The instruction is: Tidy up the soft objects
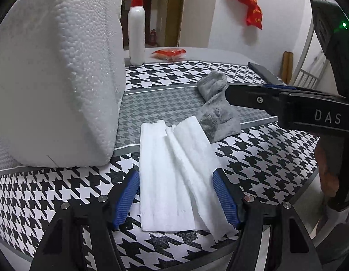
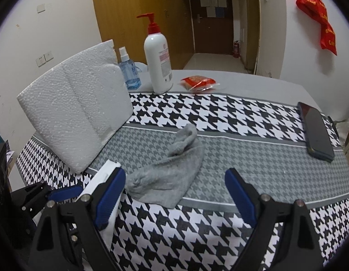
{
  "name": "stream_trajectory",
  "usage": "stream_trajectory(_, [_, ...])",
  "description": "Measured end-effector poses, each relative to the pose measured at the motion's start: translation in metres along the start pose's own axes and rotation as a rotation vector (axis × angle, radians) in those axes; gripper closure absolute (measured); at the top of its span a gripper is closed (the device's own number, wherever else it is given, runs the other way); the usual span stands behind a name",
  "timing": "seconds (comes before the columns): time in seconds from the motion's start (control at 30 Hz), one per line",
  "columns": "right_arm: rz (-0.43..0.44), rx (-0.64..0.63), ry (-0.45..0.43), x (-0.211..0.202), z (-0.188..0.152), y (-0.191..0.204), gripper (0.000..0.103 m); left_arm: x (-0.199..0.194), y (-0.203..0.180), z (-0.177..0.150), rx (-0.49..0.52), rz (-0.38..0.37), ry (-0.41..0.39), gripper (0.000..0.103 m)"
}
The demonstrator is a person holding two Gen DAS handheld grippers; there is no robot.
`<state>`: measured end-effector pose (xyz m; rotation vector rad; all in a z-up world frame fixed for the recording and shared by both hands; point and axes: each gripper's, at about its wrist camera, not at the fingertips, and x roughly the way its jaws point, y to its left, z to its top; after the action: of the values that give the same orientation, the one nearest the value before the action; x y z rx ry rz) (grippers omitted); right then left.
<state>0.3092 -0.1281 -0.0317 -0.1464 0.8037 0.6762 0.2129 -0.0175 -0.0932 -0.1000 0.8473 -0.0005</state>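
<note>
Folded white paper towel (image 1: 174, 176) lies between the spread left claw (image 1: 176, 198); right claw (image 2: 174, 194), wide, straddles the crumpled grey sock (image 2: 172, 171) mid-bench (image 2: 242, 158).

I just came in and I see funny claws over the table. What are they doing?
A person holds a gripper in each hand over a houndstooth tablecloth. The left gripper has its jaws open on either side of a folded white tissue, not squeezing it. The right gripper hangs open over a crumpled grey sock. Nothing is lifted yet; both soft things lie on the cloth. A foam block, a pump bottle and a phone sit nearby.
</note>
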Motion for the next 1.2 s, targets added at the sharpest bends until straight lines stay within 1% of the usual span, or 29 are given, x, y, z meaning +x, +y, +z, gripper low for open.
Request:
stream_trajectory(0.17, [0.012,0.001,0.01,0.004,0.002,-0.004,0.011,0.002,-0.002,0.0,0.01,0.024,0.0,0.034])
stream_trajectory(0.23, [0.011,-0.003,0.013,0.006,0.004,-0.004,0.011,0.003,-0.003,0.0,0.023,0.043,-0.003,0.039])
stream_trajectory(0.27, [0.01,-0.006,0.013,0.006,0.004,-0.004,0.011,0.003,-0.004,0.0,0.035,0.061,-0.007,0.047])
stream_trajectory(0.3, [0.01,-0.009,0.014,0.007,0.005,-0.004,0.011,0.003,-0.004,0.001,0.036,0.055,-0.009,0.058])
stream_trajectory(0.33, [0.009,-0.015,0.017,0.008,0.005,-0.004,0.011,0.002,-0.002,0.002,0.032,0.057,-0.01,0.063])
stream_trajectory(0.37, [0.008,-0.019,0.018,0.009,0.005,-0.003,0.011,0.004,-0.001,0.004,0.029,0.064,-0.011,0.071])
stream_trajectory(0.4, [0.008,-0.021,0.019,0.01,0.005,-0.003,0.011,0.005,0.0,0.006,0.026,0.059,-0.013,0.077])
stream_trajectory(0.43, [0.009,-0.021,0.021,0.011,0.005,-0.003,0.011,0.005,0.001,0.006,0.025,0.05,-0.014,0.08])
stream_trajectory(0.47, [0.012,-0.021,0.023,0.012,0.005,-0.003,0.011,0.005,0.002,0.007,0.022,0.045,-0.014,0.088])
stream_trajectory(0.5, [0.013,-0.021,0.025,0.013,0.005,-0.003,0.011,0.004,0.004,0.007,0.015,0.039,-0.013,0.09])
stream_trajectory(0.7, [0.004,-0.032,0.045,0.021,0.006,0.0,0.011,-0.005,0.012,0.005,-0.004,0.04,-0.04,0.09])
stream_trajectory(0.83, [0.026,-0.031,0.061,0.027,0.009,0.003,0.011,-0.015,0.016,0.001,-0.01,0.036,-0.056,0.09])
stream_trajectory(0.97, [0.007,-0.045,0.077,0.035,0.011,0.007,0.011,-0.028,0.023,-0.003,-0.023,0.039,-0.082,0.09])
stream_trajectory(1.2, [0.007,-0.039,0.099,0.047,0.013,0.007,0.011,-0.042,0.028,-0.009,-0.019,0.022,-0.112,0.09])
